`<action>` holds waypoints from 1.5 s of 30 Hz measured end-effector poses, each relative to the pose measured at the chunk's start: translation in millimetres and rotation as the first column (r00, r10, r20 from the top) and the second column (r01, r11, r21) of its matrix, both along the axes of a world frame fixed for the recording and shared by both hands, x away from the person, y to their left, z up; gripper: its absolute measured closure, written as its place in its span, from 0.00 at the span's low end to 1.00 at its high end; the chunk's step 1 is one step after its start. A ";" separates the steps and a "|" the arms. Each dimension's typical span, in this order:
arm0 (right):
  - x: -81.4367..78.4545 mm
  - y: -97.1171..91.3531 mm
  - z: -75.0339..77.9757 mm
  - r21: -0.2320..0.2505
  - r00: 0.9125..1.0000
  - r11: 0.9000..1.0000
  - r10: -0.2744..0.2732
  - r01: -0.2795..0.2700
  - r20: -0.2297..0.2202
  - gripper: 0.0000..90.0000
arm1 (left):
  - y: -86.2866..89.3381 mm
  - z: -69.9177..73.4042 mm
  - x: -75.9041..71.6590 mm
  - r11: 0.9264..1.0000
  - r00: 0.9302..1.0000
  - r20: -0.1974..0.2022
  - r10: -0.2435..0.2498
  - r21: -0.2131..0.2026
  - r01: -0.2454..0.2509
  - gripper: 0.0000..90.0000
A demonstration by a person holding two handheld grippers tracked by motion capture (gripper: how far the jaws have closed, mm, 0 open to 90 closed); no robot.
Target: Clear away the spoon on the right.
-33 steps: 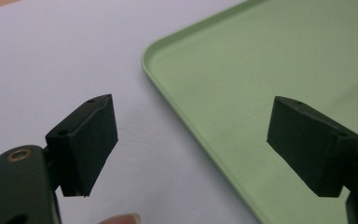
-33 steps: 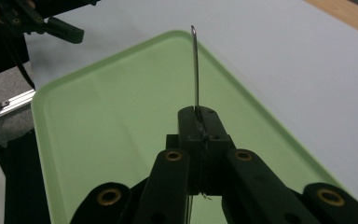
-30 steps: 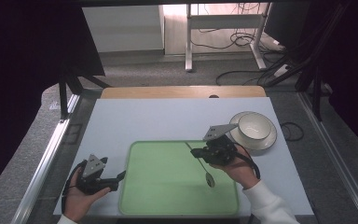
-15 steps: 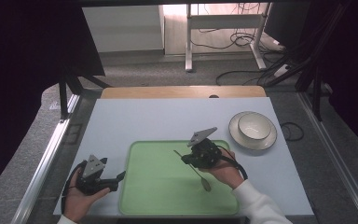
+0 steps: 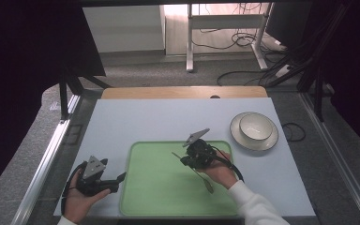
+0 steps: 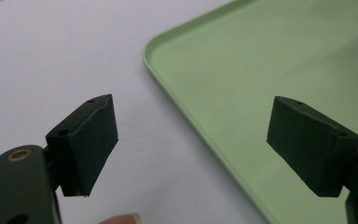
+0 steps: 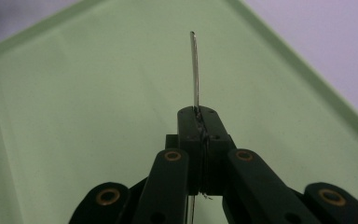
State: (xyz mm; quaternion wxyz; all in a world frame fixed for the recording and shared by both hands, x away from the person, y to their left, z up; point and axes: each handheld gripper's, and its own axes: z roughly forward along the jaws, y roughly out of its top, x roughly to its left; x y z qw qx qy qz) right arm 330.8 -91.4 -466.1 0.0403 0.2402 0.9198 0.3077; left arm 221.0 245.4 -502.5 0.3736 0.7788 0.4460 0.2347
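Green tray (image 5: 168,187) is seen on the counter (image 5: 136,122) with one spoon (image 5: 201,176) clamped in the right gripper (image 5: 193,157) above it. Edge-on, the spoon's handle (image 7: 195,70) is shown between shut fingers in the right gripper view. One bowl (image 5: 254,127) is seen on one plate (image 5: 236,133). Left gripper (image 6: 191,149) fingers are held apart beside the tray's rim.

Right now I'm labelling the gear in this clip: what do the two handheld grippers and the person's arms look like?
Both grippers, left and right, are black, each topped by a grey three-cornered plate. Their linkage arms carry brass-coloured pivot rings, ending in blocky black pads. A dark cable trails from the right gripper. The right arm wears a white sleeve.
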 end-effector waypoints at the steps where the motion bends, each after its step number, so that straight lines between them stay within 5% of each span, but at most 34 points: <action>1: 0.8 0.3 -2.1 -0.006 1.000 1.000 -0.002 0.002 -0.006 0.99 | 0.0 0.0 0.0 1.000 1.000 0.000 0.000 0.000 0.000 0.18; 13: 8.3 16.9 -39.5 -0.137 0.998 0.991 -0.013 0.004 -0.065 0.98 | 0.2 -1.0 0.5 1.000 1.000 -0.003 0.000 0.001 0.000 0.18; 22: 7.4 18.7 -41.0 -0.139 0.999 0.990 -0.016 0.009 -0.048 0.97 | 0.2 -0.9 0.2 1.000 1.000 -0.003 -0.002 0.003 0.002 0.18; 27: 7.7 18.4 -40.7 -0.146 1.000 0.989 -0.013 0.009 -0.026 0.85 | 0.1 -0.9 0.1 1.000 1.000 -0.003 -0.002 0.004 0.002 0.18; 36: 5.6 13.4 -23.4 -0.055 1.000 0.998 -0.016 0.017 0.023 0.62 | 1.2 -0.8 0.0 1.000 1.000 -0.002 -0.001 0.004 0.001 0.18; 41: 4.0 22.4 -18.7 0.004 0.999 0.999 0.037 -0.037 0.002 0.60 | 1.2 -0.2 -0.2 1.000 1.000 0.000 0.000 0.003 0.000 0.18; 45: 6.5 36.9 -23.5 -0.006 0.996 0.996 0.088 -0.089 -0.033 0.67 | 0.8 0.4 -0.5 1.000 1.000 0.003 -0.003 0.004 0.003 0.18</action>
